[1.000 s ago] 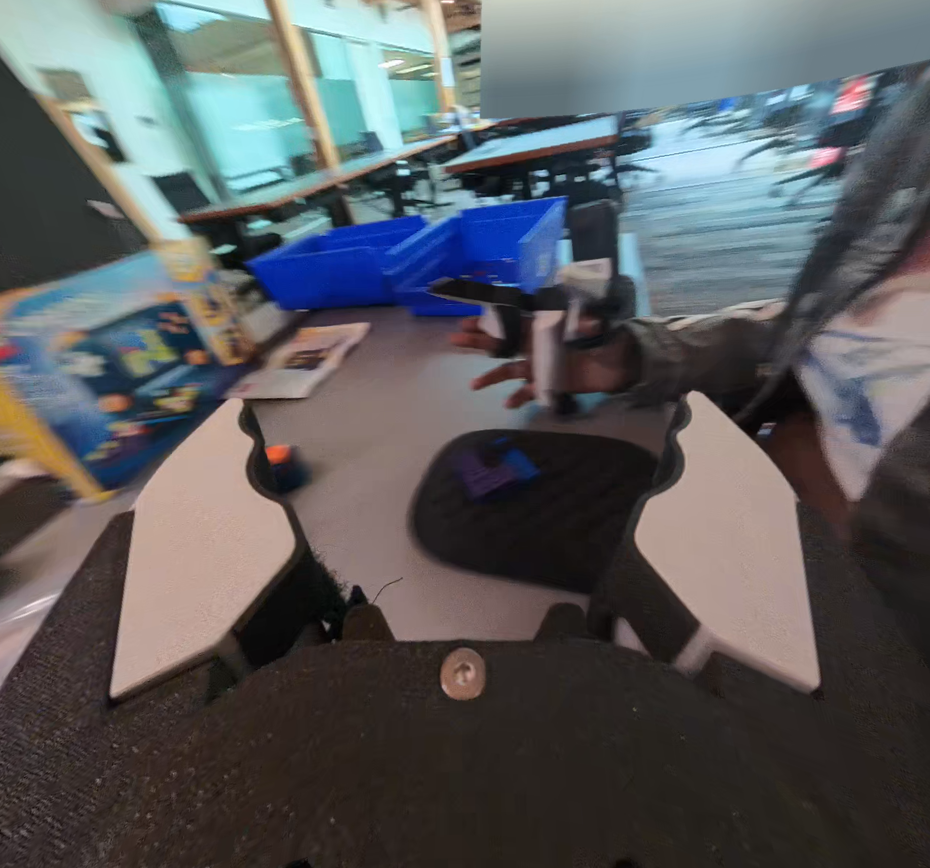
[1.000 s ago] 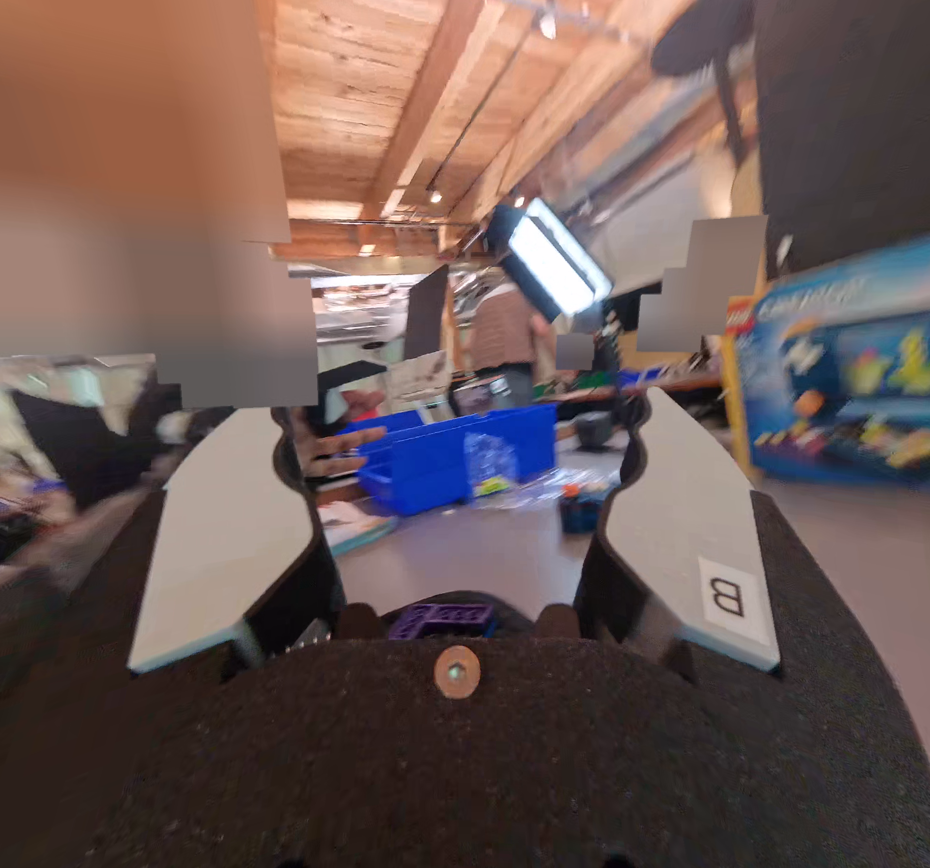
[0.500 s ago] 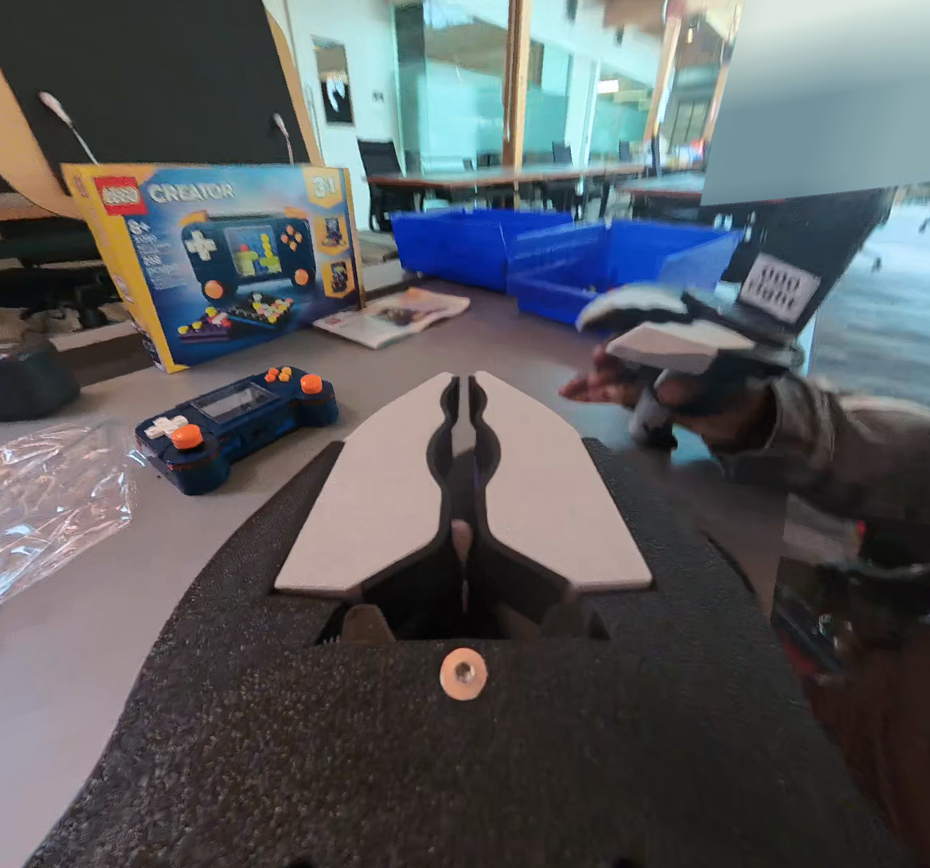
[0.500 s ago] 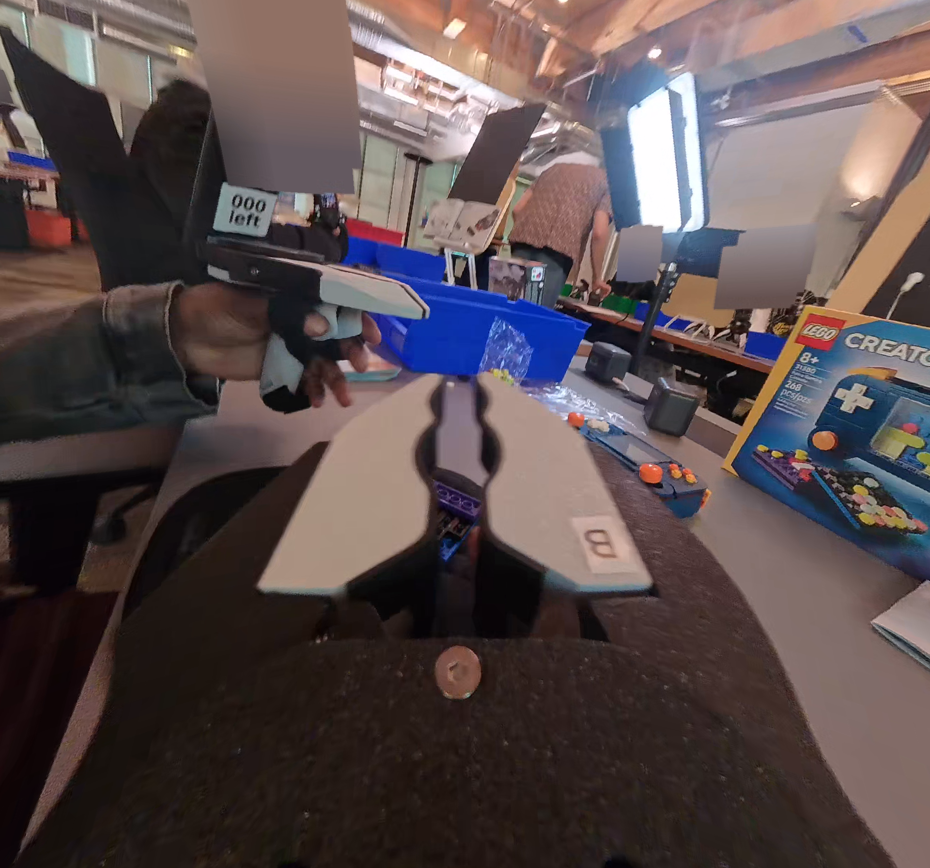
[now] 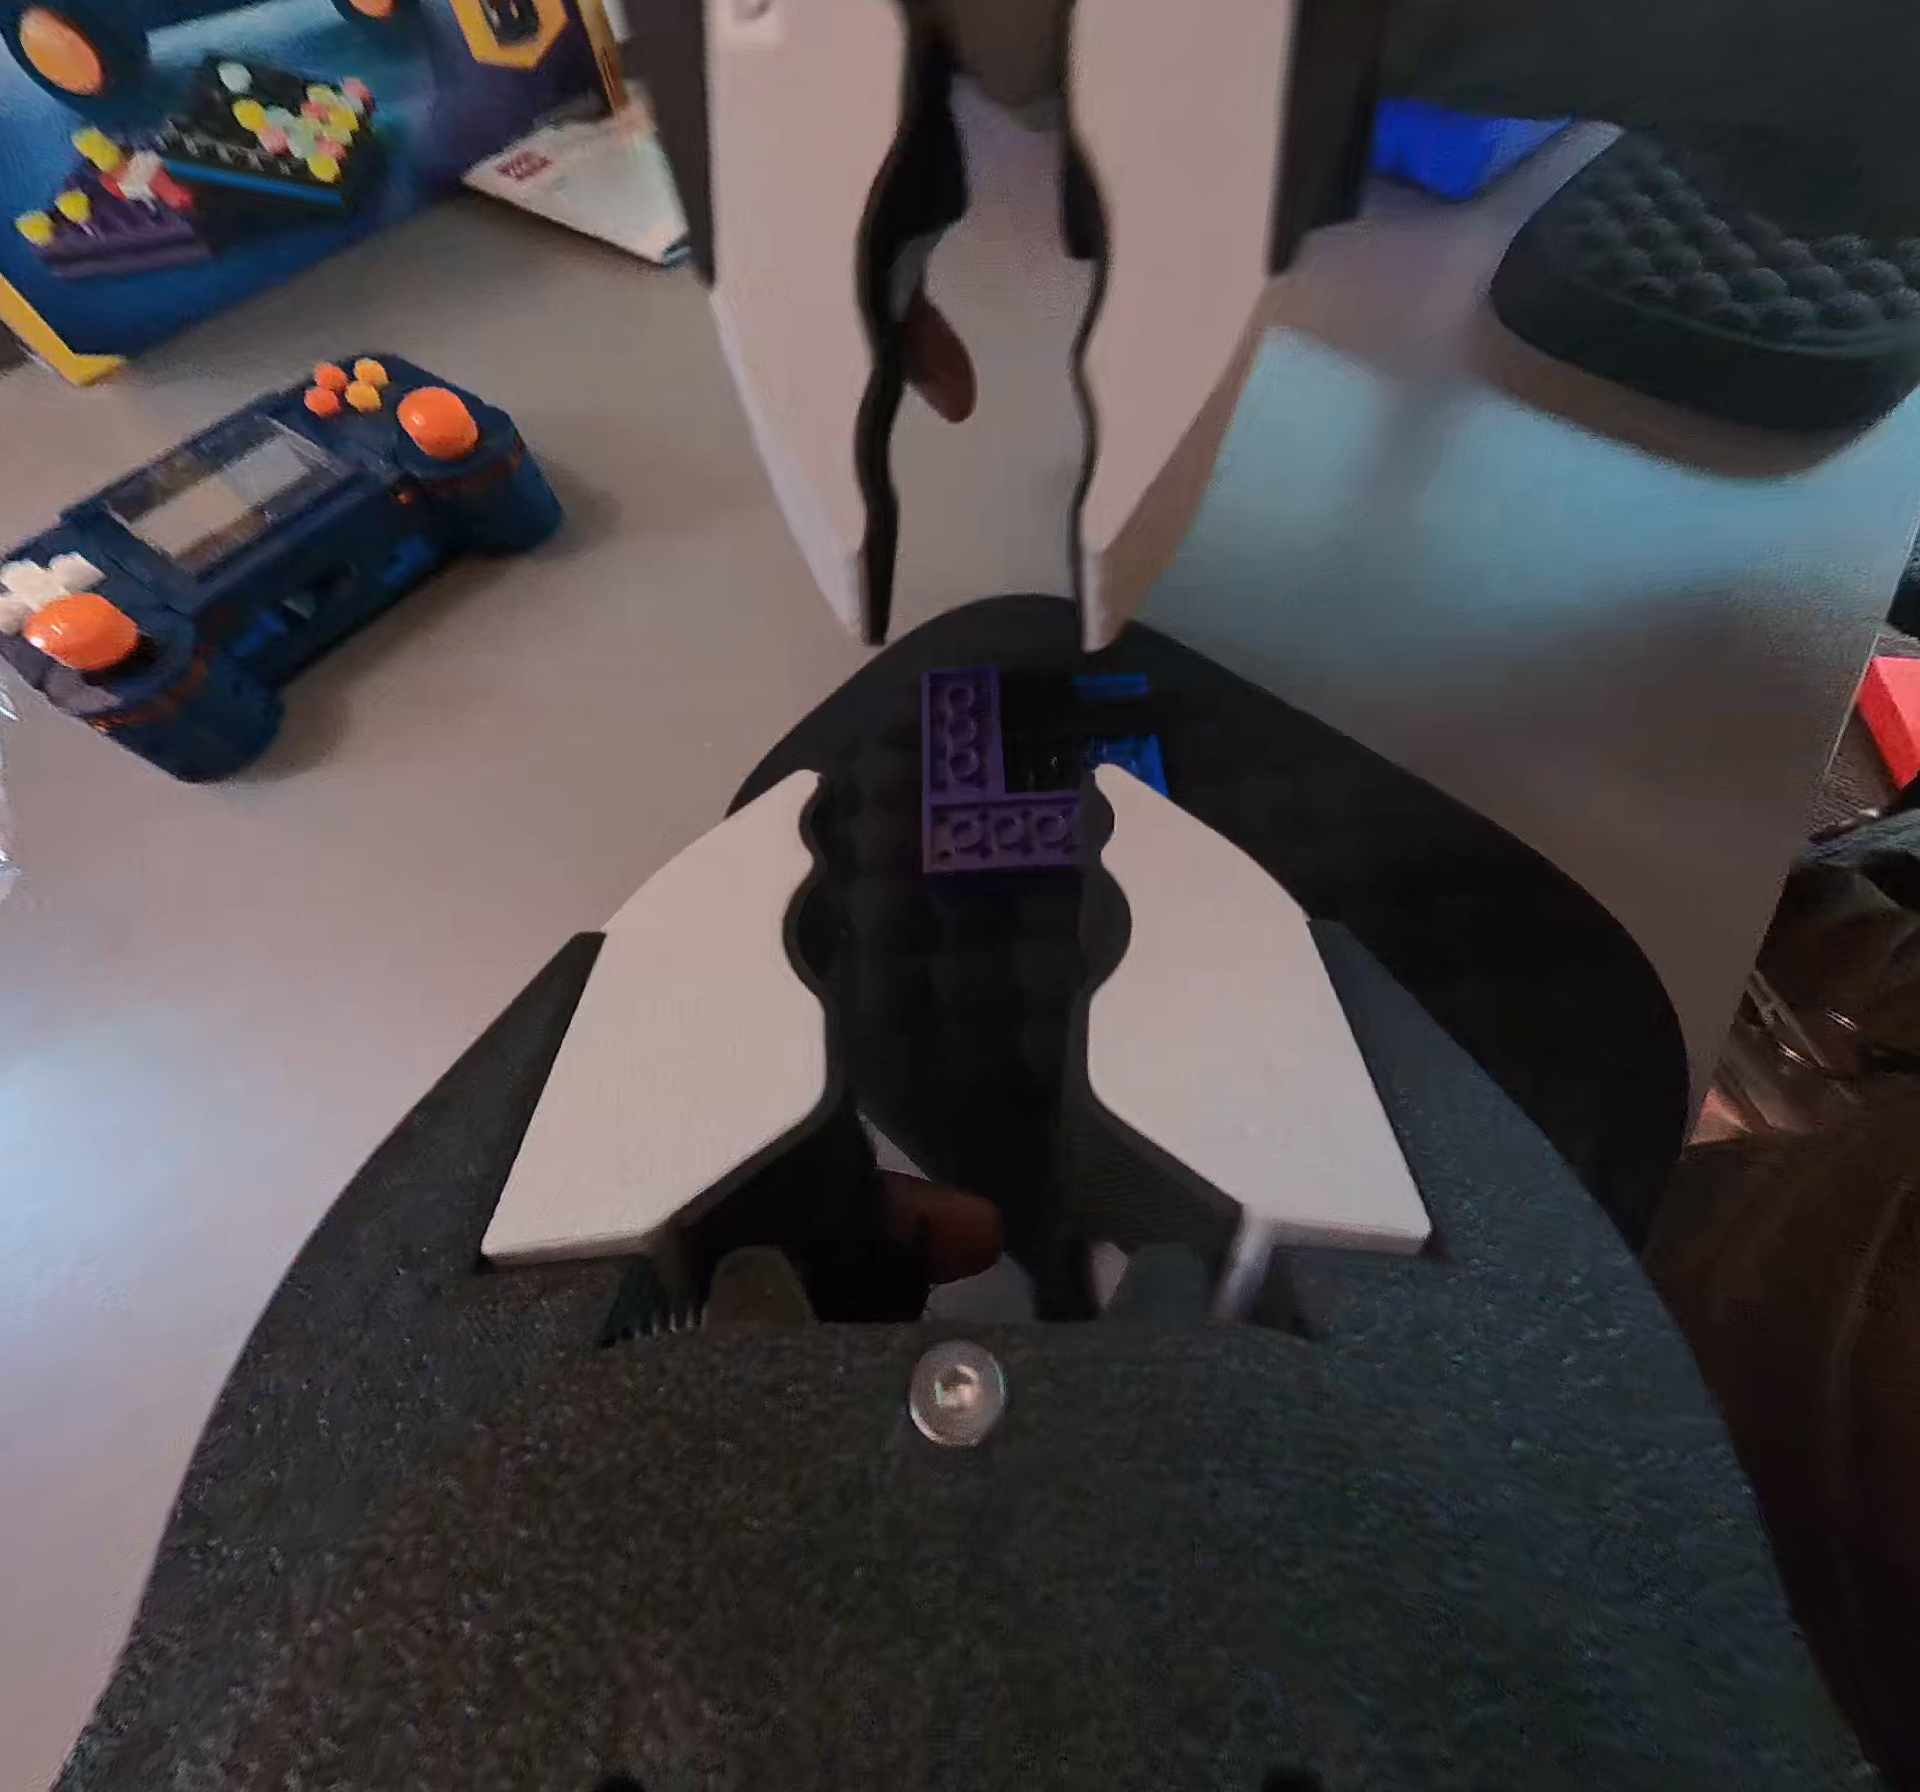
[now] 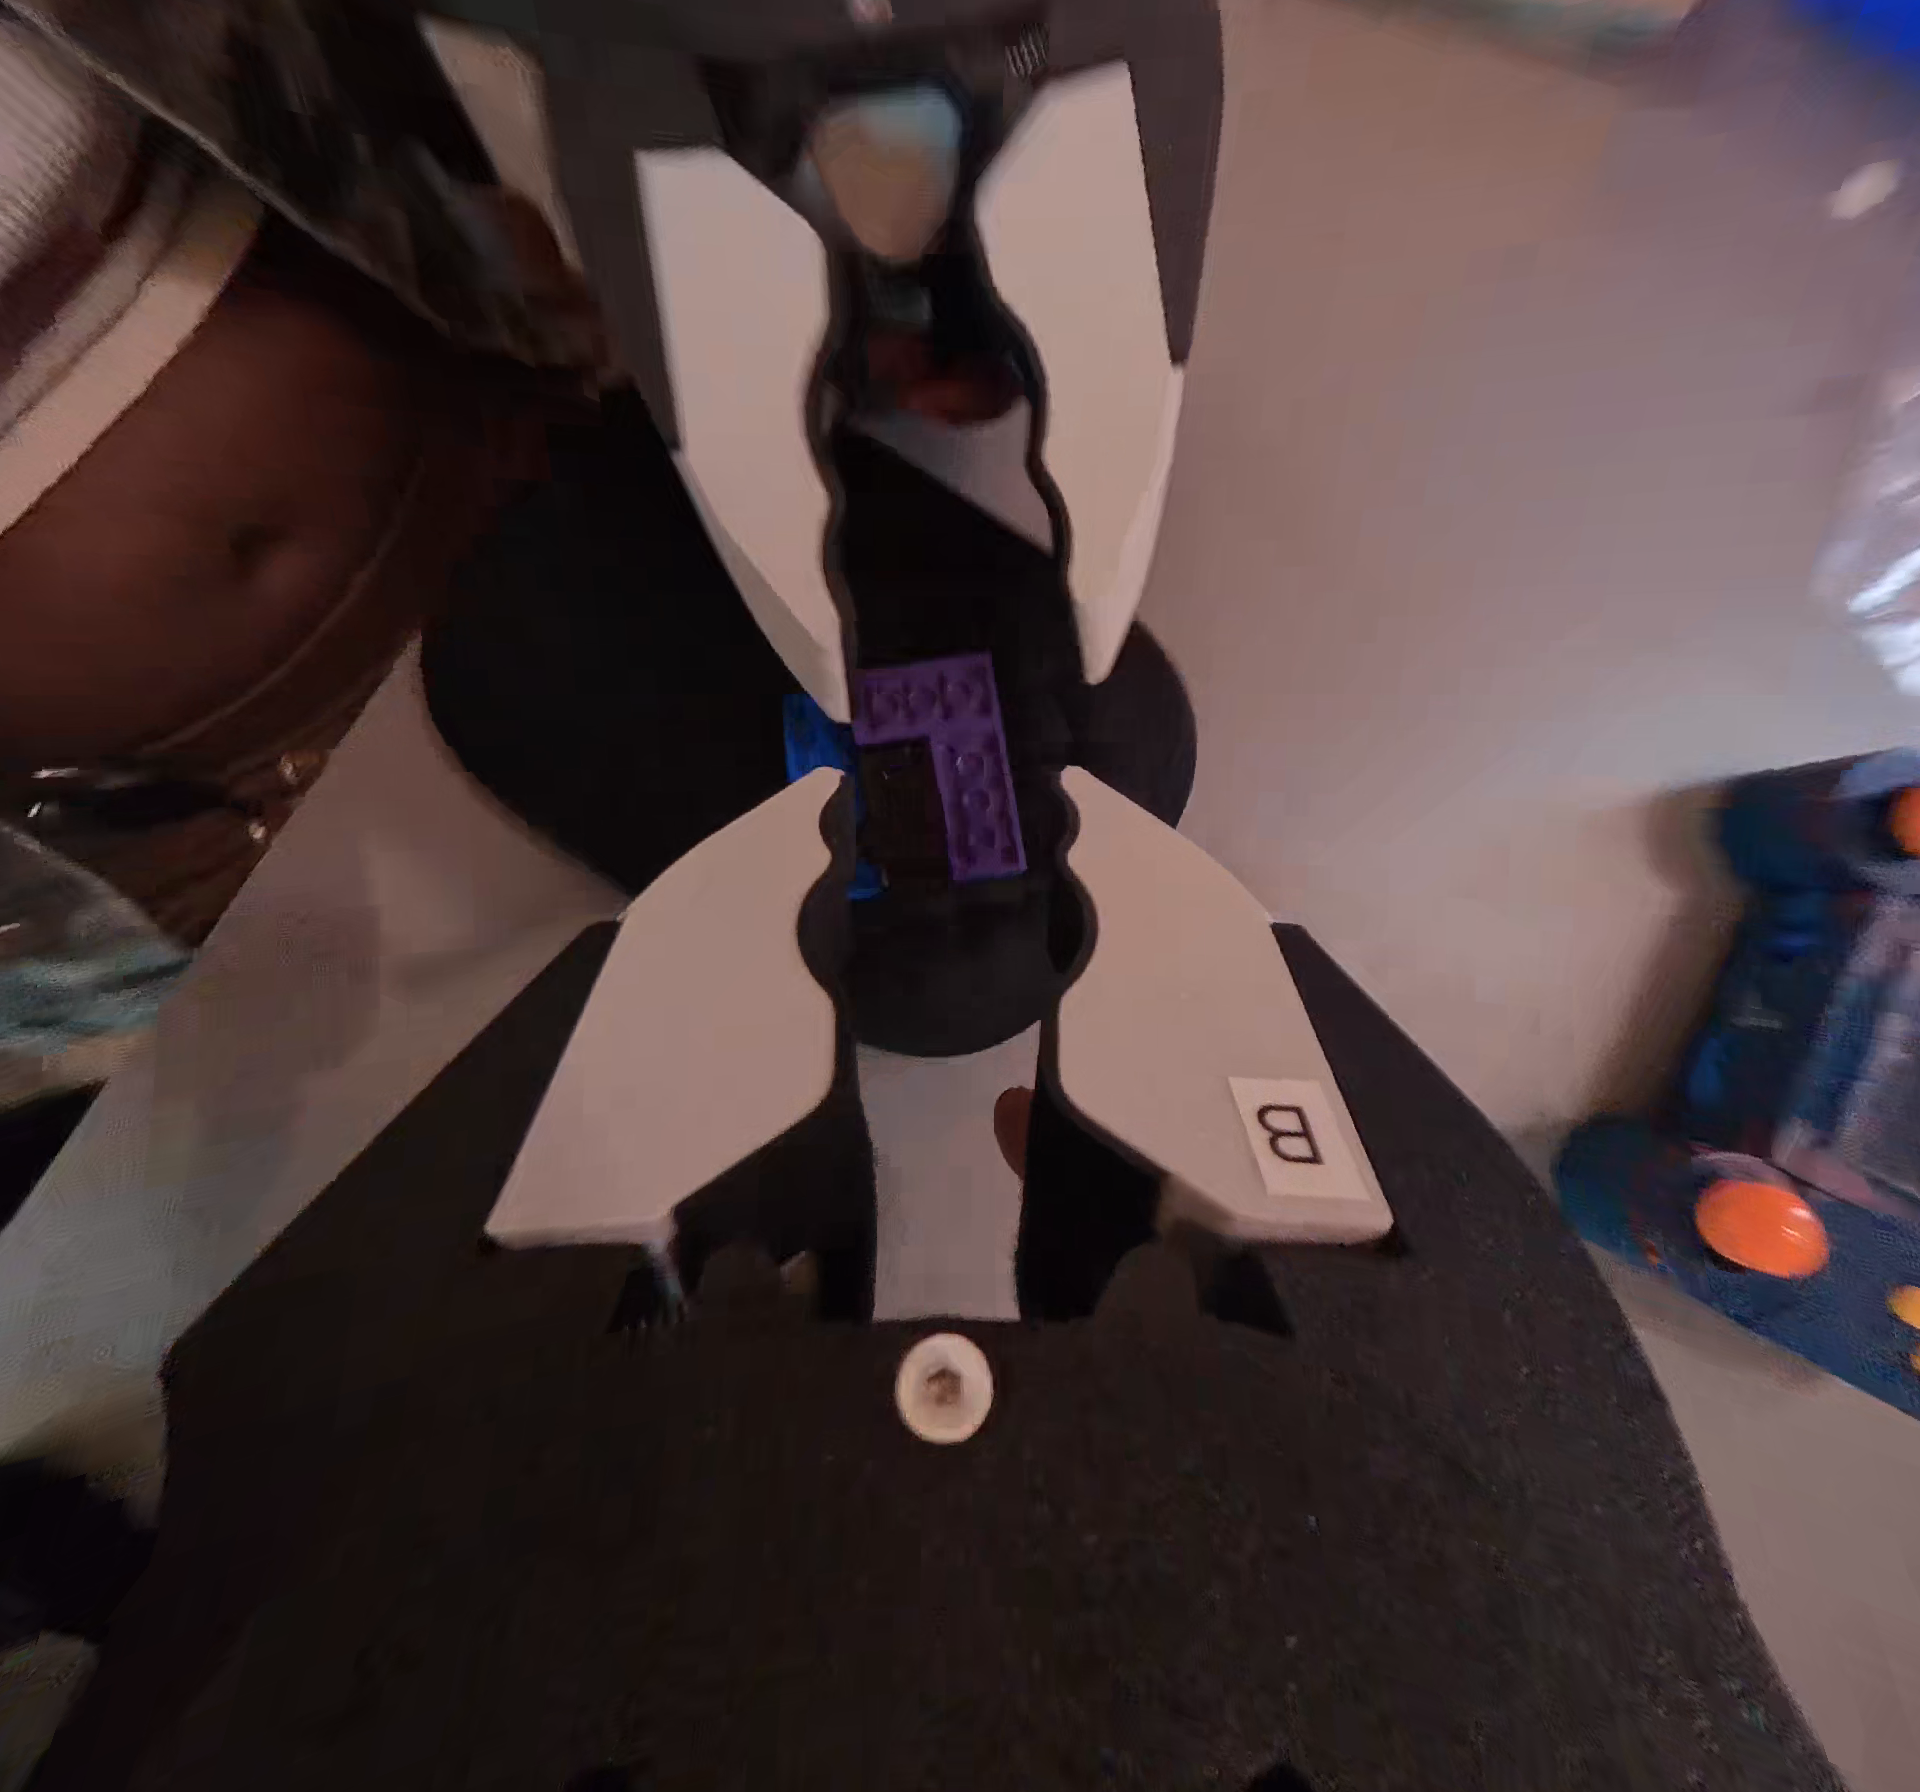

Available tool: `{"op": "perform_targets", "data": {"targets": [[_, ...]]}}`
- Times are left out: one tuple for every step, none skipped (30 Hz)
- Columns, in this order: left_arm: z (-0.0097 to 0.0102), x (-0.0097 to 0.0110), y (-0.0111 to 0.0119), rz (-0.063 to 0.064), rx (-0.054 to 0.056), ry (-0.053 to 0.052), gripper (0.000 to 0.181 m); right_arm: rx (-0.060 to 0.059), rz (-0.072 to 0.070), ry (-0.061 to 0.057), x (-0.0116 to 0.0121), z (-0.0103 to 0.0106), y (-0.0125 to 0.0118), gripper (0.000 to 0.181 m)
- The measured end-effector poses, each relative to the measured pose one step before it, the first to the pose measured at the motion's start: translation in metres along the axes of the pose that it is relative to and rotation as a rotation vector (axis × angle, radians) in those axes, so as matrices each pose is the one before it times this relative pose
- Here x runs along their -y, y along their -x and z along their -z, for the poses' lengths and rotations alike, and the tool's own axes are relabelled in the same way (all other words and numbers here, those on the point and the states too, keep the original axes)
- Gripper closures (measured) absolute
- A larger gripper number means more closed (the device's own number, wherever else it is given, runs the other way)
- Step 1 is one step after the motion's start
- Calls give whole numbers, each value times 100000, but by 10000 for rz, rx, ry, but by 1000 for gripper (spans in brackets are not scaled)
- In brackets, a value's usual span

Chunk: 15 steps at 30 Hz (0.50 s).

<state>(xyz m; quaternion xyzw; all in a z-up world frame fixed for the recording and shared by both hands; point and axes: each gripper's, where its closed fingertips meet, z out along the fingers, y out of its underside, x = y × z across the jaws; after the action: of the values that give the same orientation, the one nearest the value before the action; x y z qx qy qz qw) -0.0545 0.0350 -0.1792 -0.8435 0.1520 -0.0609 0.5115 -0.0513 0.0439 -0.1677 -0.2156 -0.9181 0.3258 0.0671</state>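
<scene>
While both grippers point nose to nose, one purple L-shaped brick [image 5: 982,797] sits between their tips on a round black mat [image 5: 1403,859]. One leg of the L runs along the line between the two grippers, the other runs across it; a black piece fills the corner. Two small blue bits [image 5: 1117,724] peek out beside it, though I can't tell if they're joined.

Left gripper [image 5: 956,792] has its jaws partly apart, tips flanking the brick's near edge, not squeezing it. Right gripper [image 6: 951,786] is likewise partly apart, tips just beside the brick; contact is hard to judge.

One mat, with black rim showing around the brick, so some room there. Grey table [image 5: 468,859] is bare just left of the mat. One dark blue brick-built game controller [image 5: 260,547] with orange buttons sits well apart, and one toy box [image 5: 208,132] stands behind it.
</scene>
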Motion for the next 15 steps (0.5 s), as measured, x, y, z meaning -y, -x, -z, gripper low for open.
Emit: {"op": "perform_targets", "data": {"targets": [[-102,-304,54,32,56,131,139,390,-234,634,-616,-649,-344,150],[-96,-237,70,-72,71,74,141,306,-95,417,-322,-502,-261,152],[-35,32,-90,-90,-32,-93,143,231,-30,197,-61,-425,-179,152],[4,35,-66,-63,-37,-36,146,225,-18,156,-20,-390,-27,151],[-16,-18,22,-50,7,19,149,170,-18,267,-175,-381,45,152],[-39,-26,-58,-67,-51,18,152,179,14,357,-316,-360,208,157],[-79,-68,-31,-75,-24,52,155,186,-11,47,151,-171,336,164],[-80,-105,-127,-75,-96,84,159,-114,87,113,-1,-53,27,164],[-42,-13,-140,-25,-128,40,161,-218,63,76,-19,44,15,164],[-45,-20,25,63,-51,37,161,-285,79,39,-65,30,-6,164],[-68,-91,102,154,-30,72,166,-388,103,-4,-20,39,-23,164],[-93,-193,474,256,201,119,173,-448,75,-9,-44,11,40,164],[-125,-51,-56,175,-198,37,174,-532,101,5,-95,16,46,164],[-83,-3,-36,80,-112,32,174,-523,147,-21,-31,99,86,164],[-59,-18,-30,-122,-3,24,174,-507,105,-18,-25,106,52,164]]}}
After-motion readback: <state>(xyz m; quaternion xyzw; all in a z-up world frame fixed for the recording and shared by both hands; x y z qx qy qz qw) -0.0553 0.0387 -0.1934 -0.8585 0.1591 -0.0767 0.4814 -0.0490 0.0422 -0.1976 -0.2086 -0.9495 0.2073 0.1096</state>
